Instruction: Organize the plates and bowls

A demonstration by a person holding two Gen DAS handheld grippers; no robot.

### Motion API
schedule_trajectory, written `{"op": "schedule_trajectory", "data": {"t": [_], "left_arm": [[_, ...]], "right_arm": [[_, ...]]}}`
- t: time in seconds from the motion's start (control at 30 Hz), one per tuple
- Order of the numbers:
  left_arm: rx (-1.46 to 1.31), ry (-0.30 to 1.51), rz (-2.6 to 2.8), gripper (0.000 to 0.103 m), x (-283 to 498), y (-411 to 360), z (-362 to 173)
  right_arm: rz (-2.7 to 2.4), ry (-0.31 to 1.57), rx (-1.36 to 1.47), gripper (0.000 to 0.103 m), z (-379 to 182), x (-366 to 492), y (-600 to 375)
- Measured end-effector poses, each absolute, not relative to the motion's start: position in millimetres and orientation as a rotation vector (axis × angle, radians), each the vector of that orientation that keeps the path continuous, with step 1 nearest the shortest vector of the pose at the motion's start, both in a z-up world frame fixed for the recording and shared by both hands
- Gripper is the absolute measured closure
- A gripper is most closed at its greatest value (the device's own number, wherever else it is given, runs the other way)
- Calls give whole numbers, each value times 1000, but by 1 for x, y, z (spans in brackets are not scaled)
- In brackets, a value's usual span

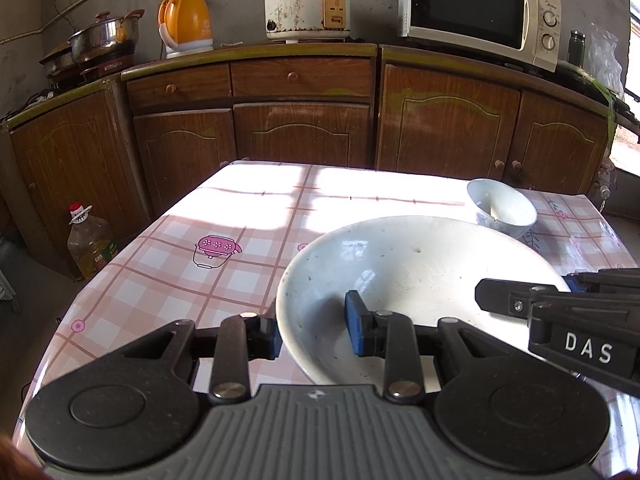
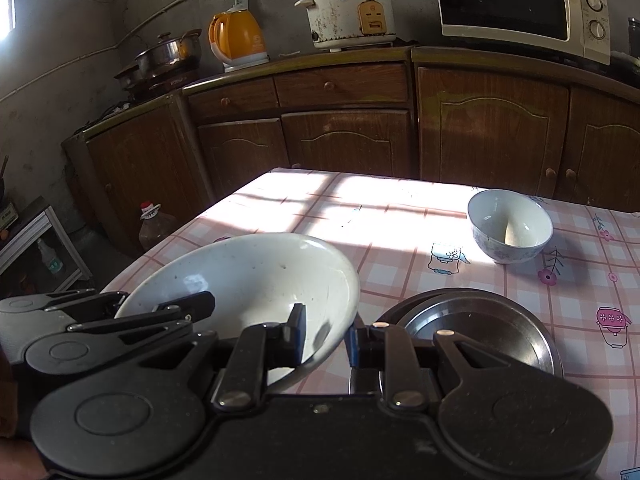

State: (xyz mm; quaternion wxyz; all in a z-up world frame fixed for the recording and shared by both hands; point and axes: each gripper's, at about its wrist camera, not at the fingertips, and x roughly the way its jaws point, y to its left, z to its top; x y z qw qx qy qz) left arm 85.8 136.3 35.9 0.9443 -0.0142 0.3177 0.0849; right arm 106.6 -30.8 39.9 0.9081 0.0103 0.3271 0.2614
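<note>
Two hand-held grippers grasp the same large white bowl (image 1: 416,280) from opposite sides. My left hand-held gripper (image 1: 316,334) is clenched on the bowl's left rim: one blue pad sits outside the wall and the other inside the basin. My right hand-held gripper (image 2: 324,338) is clenched on the bowl's right rim in the same way, one finger inside and one outside. From the right wrist view the large white bowl (image 2: 248,280) tilts, with its right rim lower than its left, above the near part of the tabletop (image 1: 168,264); I cannot tell whether its base touches the cloth.

Just beside that bowl on its right, a dark metal plate (image 2: 492,332) lies flat on the tabletop (image 2: 404,216) near the near edge, partly hidden behind the right hand-held gripper. A small white bowl (image 2: 510,226) with a blue pattern stands upright towards the far right corner, well apart from the other two; the left wrist view shows it (image 1: 502,206) behind the large bowl's far rim. Sunlight falls across the far half of the checked cloth.
</note>
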Motion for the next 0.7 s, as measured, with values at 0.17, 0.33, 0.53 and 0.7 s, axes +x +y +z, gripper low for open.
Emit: {"op": "schedule_trajectory", "data": {"t": [0.17,0.33,0.53,0.7], "left_arm": [[-33,649,168,72,84,136,35],[-37,647,167,72,81,133,34],[-37,640,167,72,77,131,35],[-38,643,163,72,74,130,34]], "right_arm": [[533,676,24,77,39,103,-33],[529,675,21,77,38,100,-36],[528,670,15,77,40,96,-36],[526,671,15,77,40,93,-38]]}}
